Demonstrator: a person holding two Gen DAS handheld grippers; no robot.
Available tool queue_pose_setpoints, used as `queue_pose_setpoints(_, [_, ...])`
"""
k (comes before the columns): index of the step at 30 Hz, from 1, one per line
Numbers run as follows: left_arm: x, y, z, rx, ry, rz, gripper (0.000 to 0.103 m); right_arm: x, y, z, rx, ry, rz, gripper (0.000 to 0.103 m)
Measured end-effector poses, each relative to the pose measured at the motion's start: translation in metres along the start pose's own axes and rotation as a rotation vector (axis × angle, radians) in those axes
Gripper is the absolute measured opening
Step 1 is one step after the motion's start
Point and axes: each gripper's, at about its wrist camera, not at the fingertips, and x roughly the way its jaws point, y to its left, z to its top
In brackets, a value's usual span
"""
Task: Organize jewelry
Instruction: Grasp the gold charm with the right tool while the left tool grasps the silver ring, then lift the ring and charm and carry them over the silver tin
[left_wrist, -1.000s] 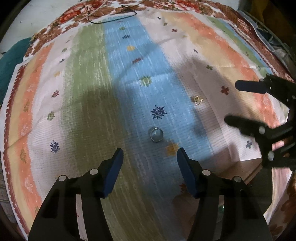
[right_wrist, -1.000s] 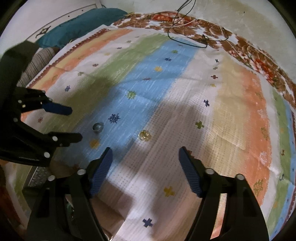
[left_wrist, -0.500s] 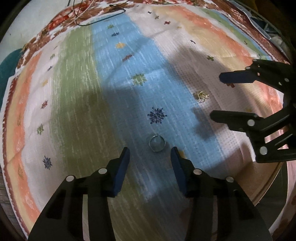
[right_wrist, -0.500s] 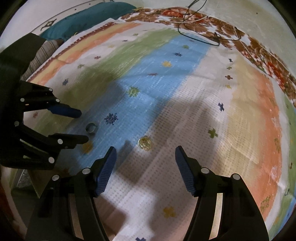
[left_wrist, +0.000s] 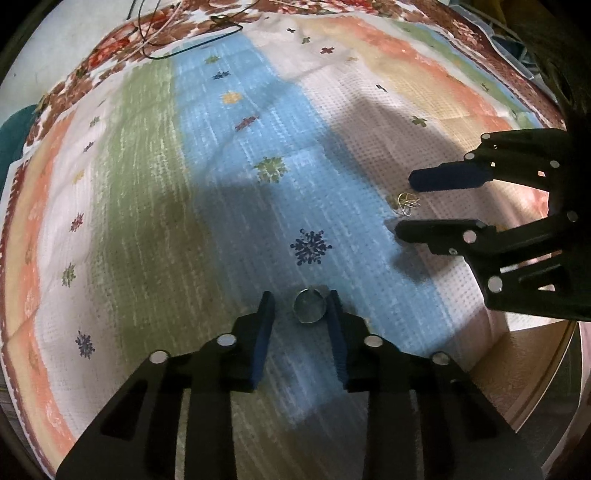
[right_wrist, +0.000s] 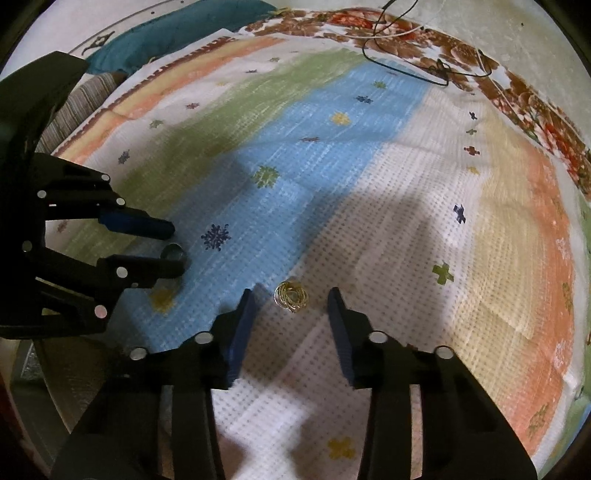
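Silver ring (left_wrist: 310, 305) lies flat on the blue stripe of the cloth (left_wrist: 229, 229), near edge of the scene, between the 2 blue-padded fingers of the left tool (left_wrist: 301, 301). Its right finger (left_wrist: 334, 314) sits against the ring's rim; its left finger (left_wrist: 266, 317) stands clear, with a gap of cloth showing. The jaws have just been closing with the ring between them, not clamped on it as far as this blurred view tells.

Gold ring (right_wrist: 291, 297), a tangle of thin wire loops, lies on the white dotted band of the cloth, right of the silver one. It rests between the fingers of the right tool (right_wrist: 291, 295), nearer the left one, touching neither. These jaws have also just been closing; they stand apart around the ring.

From the left wrist view the right tool (left_wrist: 406, 206) reaches in from the right, gold ring (left_wrist: 408, 202) between its tips. From the right wrist view the left tool (right_wrist: 175, 243) reaches in from the left, silver ring (right_wrist: 174, 253) between its tips.

Cloth is striped green, blue, white and orange, with small star and cross motifs. A dark blue star (left_wrist: 310, 246) lies just beyond the silver ring. Far off, a thin black cable (left_wrist: 192, 40) loops over the floral border. Wooden surface (left_wrist: 532, 369) shows bare at the near right corner.
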Motion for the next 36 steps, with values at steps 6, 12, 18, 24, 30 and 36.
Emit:
queue_pose_setpoints(6, [0.001,-0.003,0.0,0.004,-0.005,0.01,0.018,0.002,0.006,0.001,-0.02,0.004,0.003,0.018])
queue_pose_setpoints(12, [-0.006,0.002,-0.001,-0.023,-0.015,0.031,0.018,-0.003,0.009,-0.001,-0.02,0.007,0.003,0.018])
queue_pose_setpoints(18, [-0.022,0.002,-0.008,-0.041,-0.03,0.05,0.018,-0.023,0.01,-0.007,0.003,-0.015,-0.03,0.018])
queue_pose_setpoints(24, [-0.046,-0.005,-0.014,-0.063,-0.071,0.051,0.018,-0.046,0.014,-0.012,0.038,-0.036,-0.078,0.018])
queue_pose_setpoints(30, [-0.067,-0.012,-0.014,-0.075,-0.1,0.042,0.018,-0.066,0.017,-0.016,0.093,-0.053,-0.09,0.018])
queue_pose_setpoints(36, [-0.086,-0.017,-0.014,-0.093,-0.132,0.035,0.018,-0.087,0.021,-0.019,0.152,-0.079,-0.094,0.018])
